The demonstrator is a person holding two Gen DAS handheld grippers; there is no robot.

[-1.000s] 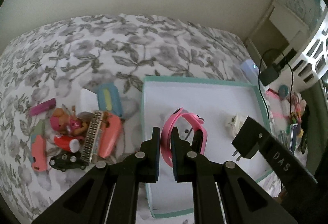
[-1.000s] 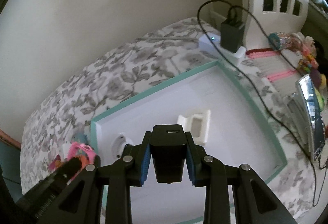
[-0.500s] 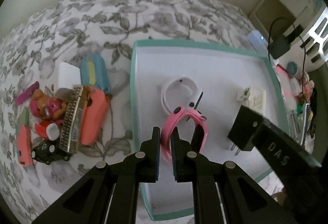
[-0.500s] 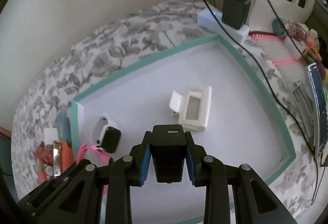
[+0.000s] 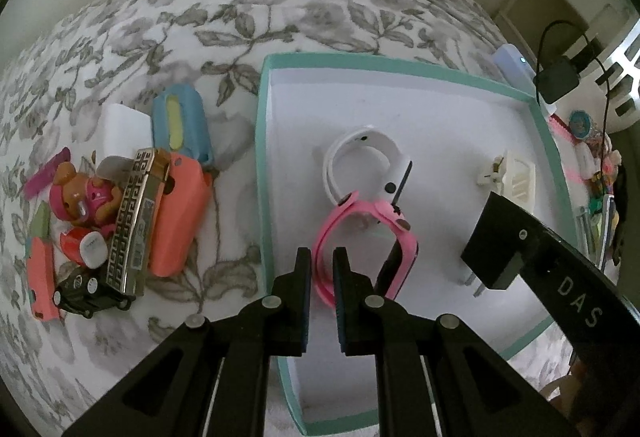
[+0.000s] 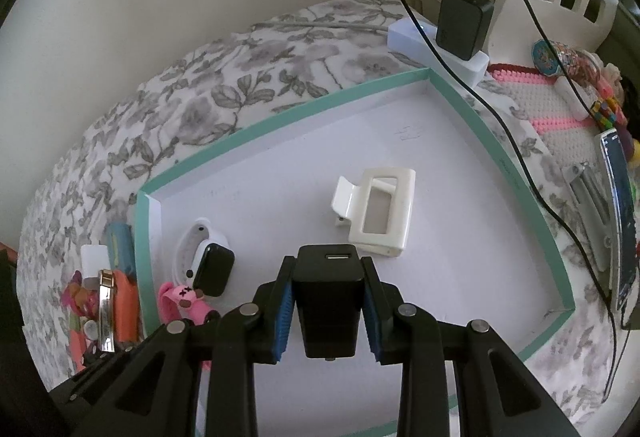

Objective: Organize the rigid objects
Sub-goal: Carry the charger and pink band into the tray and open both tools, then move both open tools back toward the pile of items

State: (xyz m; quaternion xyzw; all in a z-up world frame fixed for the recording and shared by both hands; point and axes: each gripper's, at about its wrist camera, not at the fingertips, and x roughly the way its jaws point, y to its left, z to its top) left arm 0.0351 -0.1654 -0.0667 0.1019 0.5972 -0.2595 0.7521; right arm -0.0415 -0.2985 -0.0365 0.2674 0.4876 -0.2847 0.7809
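Observation:
My left gripper (image 5: 321,261) is shut on the strap of a pink watch (image 5: 362,237) and holds it just over the white tray with a teal rim (image 5: 262,165). My right gripper (image 6: 328,277) is shut on a black charger plug (image 6: 328,297), seen in the left wrist view (image 5: 494,249) with its prongs pointing down at the tray floor. A white smartwatch (image 5: 366,167) and a cream hair clip (image 6: 376,211) lie in the tray.
A pile of toys lies left of the tray on the floral bedspread: an orange case (image 5: 180,221), a harmonica (image 5: 136,221), a blue case (image 5: 182,129), a bear figure (image 5: 82,199), a black toy car (image 5: 86,293). A power strip with a black adapter (image 6: 464,25) sits beyond the tray's far corner.
Both grippers have come lower and closer over the tray with their loads. The white smartwatch and the clip look larger and nearer.

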